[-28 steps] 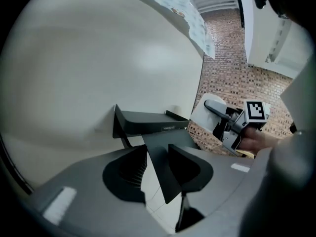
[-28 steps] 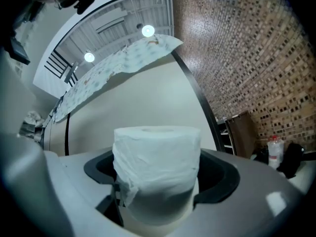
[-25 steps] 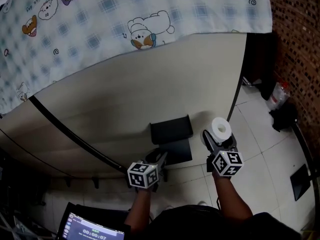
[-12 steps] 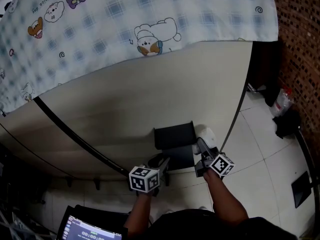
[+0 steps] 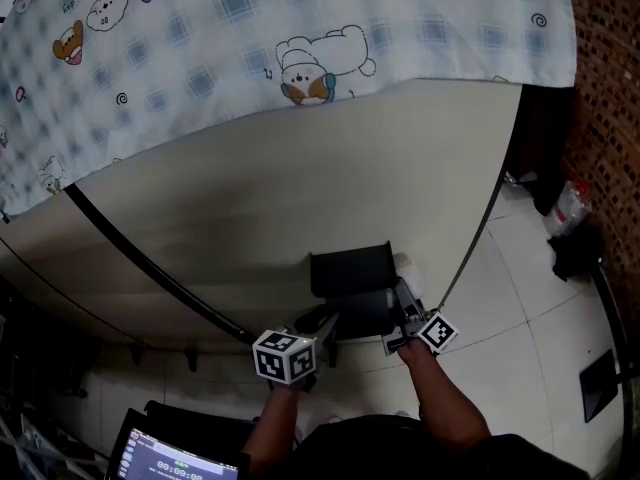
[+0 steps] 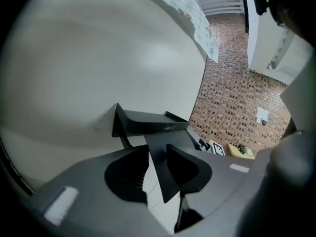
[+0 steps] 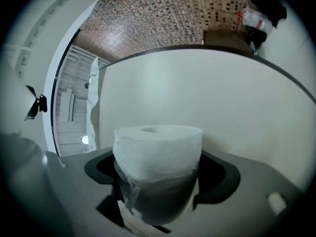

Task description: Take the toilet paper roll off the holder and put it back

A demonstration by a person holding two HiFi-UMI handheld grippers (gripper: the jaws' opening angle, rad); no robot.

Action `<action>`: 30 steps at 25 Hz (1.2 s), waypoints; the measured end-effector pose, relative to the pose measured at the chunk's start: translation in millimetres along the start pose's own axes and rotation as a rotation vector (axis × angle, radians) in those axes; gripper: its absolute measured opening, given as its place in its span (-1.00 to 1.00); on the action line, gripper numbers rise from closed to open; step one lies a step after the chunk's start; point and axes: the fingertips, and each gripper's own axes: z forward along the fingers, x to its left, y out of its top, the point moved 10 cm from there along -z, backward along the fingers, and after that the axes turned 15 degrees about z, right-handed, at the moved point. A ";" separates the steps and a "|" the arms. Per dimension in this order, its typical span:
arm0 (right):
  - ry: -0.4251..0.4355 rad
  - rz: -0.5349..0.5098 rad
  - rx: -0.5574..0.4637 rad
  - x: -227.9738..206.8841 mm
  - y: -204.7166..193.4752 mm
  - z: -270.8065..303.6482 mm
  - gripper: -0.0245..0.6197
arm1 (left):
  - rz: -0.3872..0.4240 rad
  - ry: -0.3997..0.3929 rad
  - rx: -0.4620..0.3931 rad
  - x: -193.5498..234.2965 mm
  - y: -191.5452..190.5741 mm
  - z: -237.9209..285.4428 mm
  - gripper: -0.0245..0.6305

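Observation:
The black holder (image 5: pixel 350 268) hangs on the beige panel, a flat shelf above a hinged lower plate (image 6: pixel 159 174). My left gripper (image 5: pixel 325 323) reaches it from below. Its jaws (image 6: pixel 157 157) straddle that thin plate and are closing; pale wall still shows between the left finger (image 6: pixel 126 177) and the plate. The white toilet paper roll (image 7: pixel 158 162) stands upright in my right gripper (image 7: pixel 160 179), whose jaws are shut on its sides. In the head view the right gripper (image 5: pixel 403 300) is tight against the holder's right end, and the roll is almost wholly hidden there.
A blue-checked cartoon cloth (image 5: pixel 250 38) hangs over the top of the beige panel (image 5: pixel 250 208). White floor tiles (image 5: pixel 520 298) lie to the right, with a brick wall (image 5: pixel 610 88), a plastic bottle (image 5: pixel 570 203) and dark objects (image 5: pixel 575 248). A screen (image 5: pixel 175 460) glows at the bottom left.
My right gripper has carried the roll left and in against the holder's right end, where the roll has dropped out of the head view. The left gripper has stayed at the holder's lower plate.

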 end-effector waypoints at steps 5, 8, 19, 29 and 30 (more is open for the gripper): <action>0.031 0.029 0.093 -9.7 -11.7 11.2 0.45 | -0.018 -0.020 0.008 2.3 -1.5 0.2 -0.54; 0.059 0.034 0.167 -14.0 -19.3 18.4 0.45 | -0.036 -0.035 0.001 4.7 -1.1 0.0 -0.55; 0.081 -0.008 0.418 -20.6 -57.5 34.1 0.45 | -0.044 -0.061 0.005 7.4 0.2 -1.2 -0.55; 0.053 0.115 0.451 -32.0 -63.9 28.4 0.45 | -0.041 -0.056 0.008 7.7 -2.2 -0.9 -0.55; 0.047 0.115 0.463 -32.2 -64.1 25.2 0.45 | -0.041 -0.054 0.008 7.5 -2.0 -0.9 -0.55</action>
